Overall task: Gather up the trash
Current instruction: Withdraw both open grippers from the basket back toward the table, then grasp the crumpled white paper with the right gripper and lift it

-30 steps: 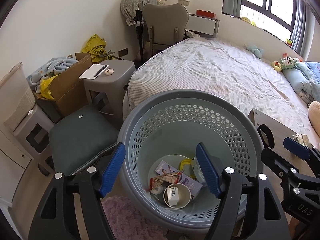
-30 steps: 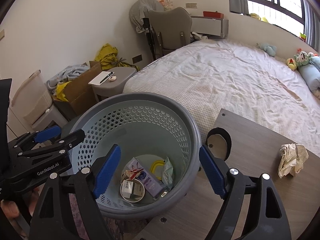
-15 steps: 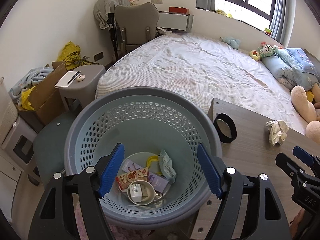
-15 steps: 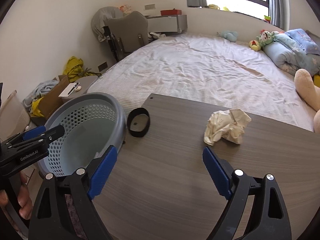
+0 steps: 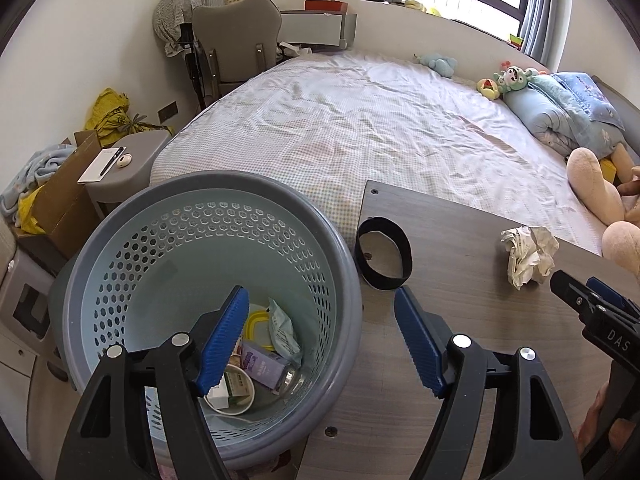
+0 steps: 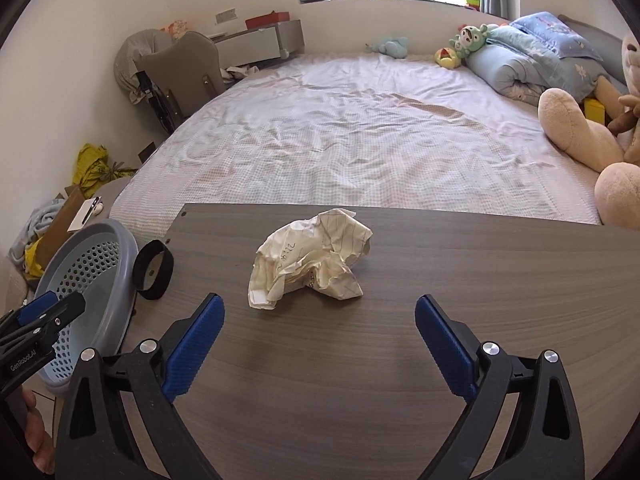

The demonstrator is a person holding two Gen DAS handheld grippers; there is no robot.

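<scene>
Both grippers are swinging away from the laundry basket (image 5: 208, 280) and over toward the desk (image 6: 400, 360) since a second ago. The right gripper (image 6: 320, 344) is now facing the crumpled paper ball (image 6: 310, 266), which is lying alone on the desk, near a black band (image 6: 153, 270). Its fingers (image 6: 194, 344) are opening wide, with nothing between them yet. To grab well, it is best coming down with one finger on each side of the ball, then squeezing softly. The left gripper (image 5: 320, 340) is hanging over the basket edge, fingers wide and holding nothing.
</scene>
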